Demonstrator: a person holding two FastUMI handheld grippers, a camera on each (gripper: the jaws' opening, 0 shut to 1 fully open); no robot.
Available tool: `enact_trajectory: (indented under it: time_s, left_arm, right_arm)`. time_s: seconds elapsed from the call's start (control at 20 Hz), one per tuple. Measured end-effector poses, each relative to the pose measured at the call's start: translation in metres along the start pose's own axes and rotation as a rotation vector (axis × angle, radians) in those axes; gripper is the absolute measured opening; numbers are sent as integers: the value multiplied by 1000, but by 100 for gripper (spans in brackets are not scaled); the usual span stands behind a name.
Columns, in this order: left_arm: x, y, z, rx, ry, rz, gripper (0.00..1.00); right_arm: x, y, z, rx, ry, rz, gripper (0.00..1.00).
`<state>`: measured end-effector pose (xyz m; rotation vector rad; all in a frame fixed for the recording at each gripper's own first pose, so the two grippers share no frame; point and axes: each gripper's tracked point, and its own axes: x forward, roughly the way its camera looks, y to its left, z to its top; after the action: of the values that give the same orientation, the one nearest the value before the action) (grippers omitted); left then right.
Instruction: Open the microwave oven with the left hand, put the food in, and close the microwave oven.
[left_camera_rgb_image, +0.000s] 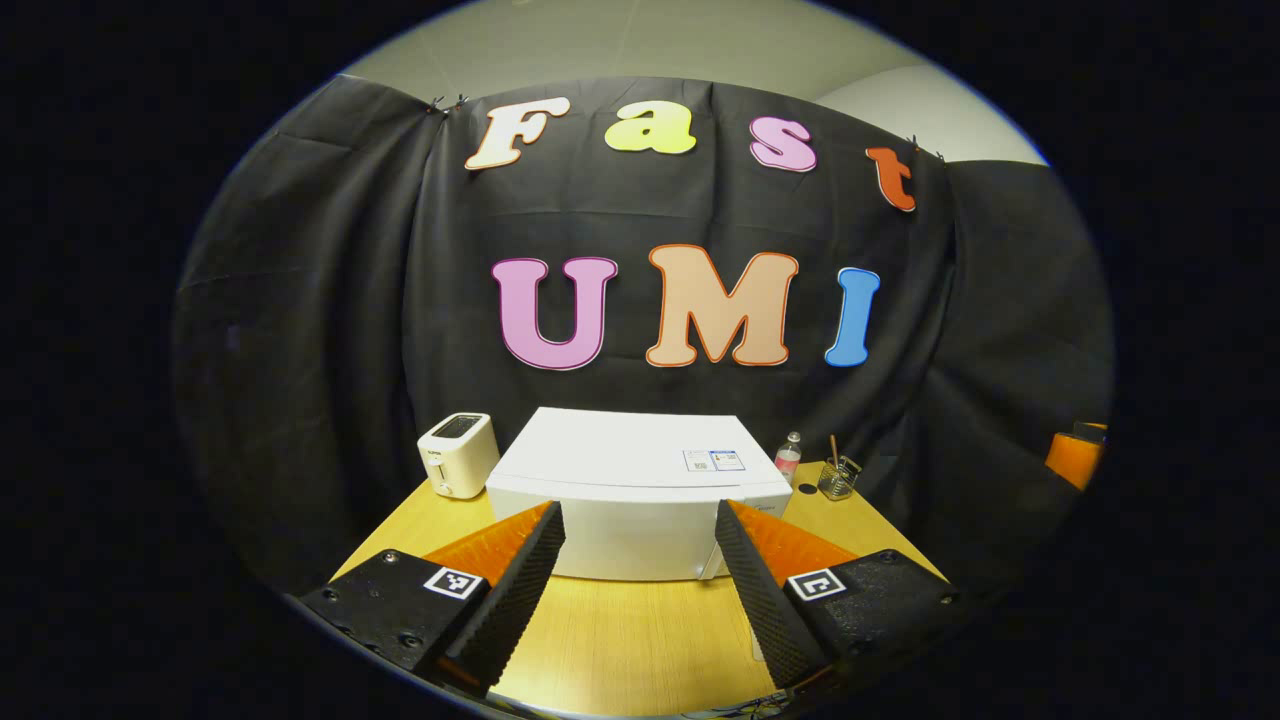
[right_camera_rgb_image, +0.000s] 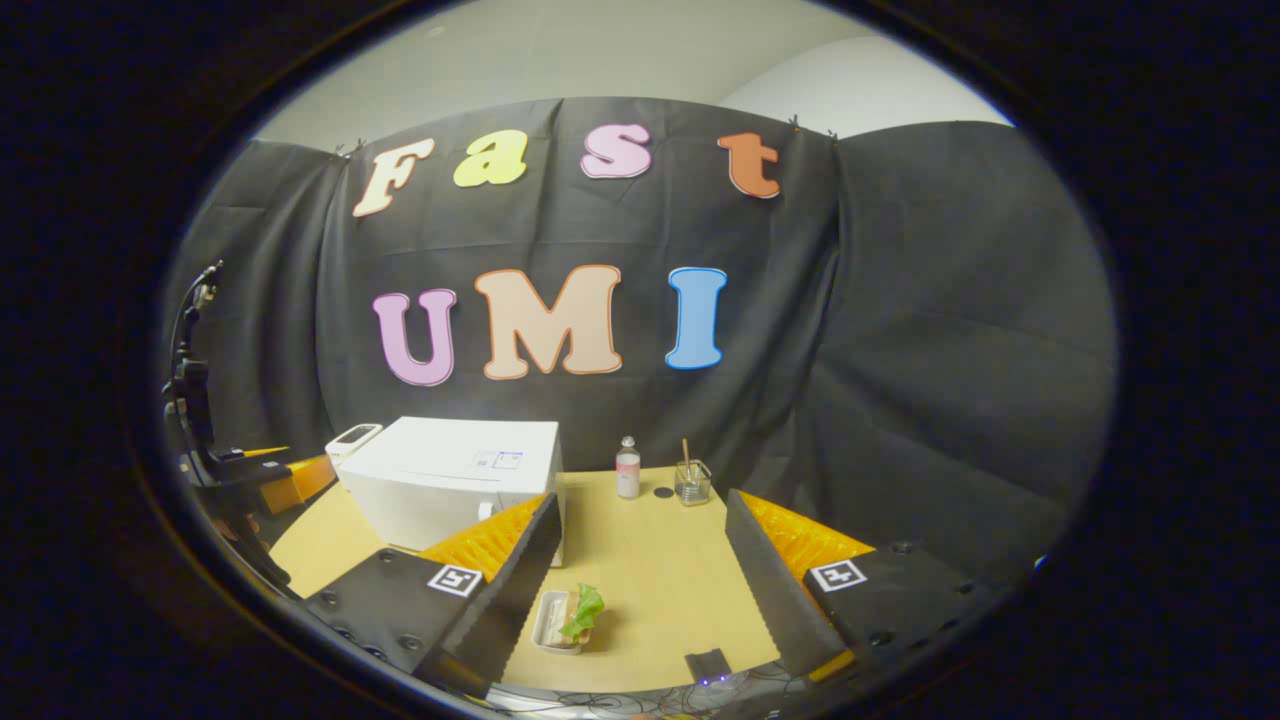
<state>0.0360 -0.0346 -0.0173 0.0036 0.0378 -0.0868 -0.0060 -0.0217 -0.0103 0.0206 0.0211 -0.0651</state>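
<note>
**Microwave shut, food waiting on the table**

On the wooden table (left_camera_rgb_image: 620, 640) a white toaster (left_camera_rgb_image: 458, 455) stands just left of the white microwave (left_camera_rgb_image: 625, 490), whose door is closed. To its right, near the black cloth wall, stand a small bottle (right_camera_rgb_image: 627, 468) and a glass jar (right_camera_rgb_image: 692, 483) with a stick in it. A small dark device (right_camera_rgb_image: 708, 664) lies at the near table edge.

The left gripper (left_camera_rgb_image: 640, 570) hangs in front of the microwave, fingers spread wide, holding and touching nothing. The right gripper (right_camera_rgb_image: 640, 560) is spread wide too — the food (right_camera_rgb_image: 570, 617), a small tray with a green leaf, lies on the table between its fingers, close by the left one, ungripped.

Bare tabletop lies between the microwave front and the near edge – and to the right of the food
</note>
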Motion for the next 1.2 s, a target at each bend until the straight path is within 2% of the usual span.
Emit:
enact_trajectory:
  time_s: [0.3, 0.5, 0.55, 0.6, 0.65, 0.75, 1.2]
  left_arm:
    - [16, -15, -28, -1, 35, -25, 95]
    - [23, -19, -57, -39, 81, -29, 95]
    - [24, -19, -65, -44, 93, -27, 92]
    - [27, -17, -76, -42, 109, -19, 96]
    - [30, -17, -88, -39, 124, -12, 96]
    - [38, -20, -110, -35, 153, -8, 96]
    - [103, -48, -183, -13, 244, -67, 96]
  right_arm:
    - [3, -15, -11, -3, 17, -32, 98]
    - [11, -14, -24, -9, 36, -23, 98]
    - [12, -11, -26, -6, 40, -13, 98]
    - [14, -10, -27, -4, 40, -8, 98]
    - [18, -11, -28, 0, 37, -7, 100]
    - [23, -7, -32, 16, 38, 7, 98]
    - [26, -18, -59, 71, 89, -4, 97]
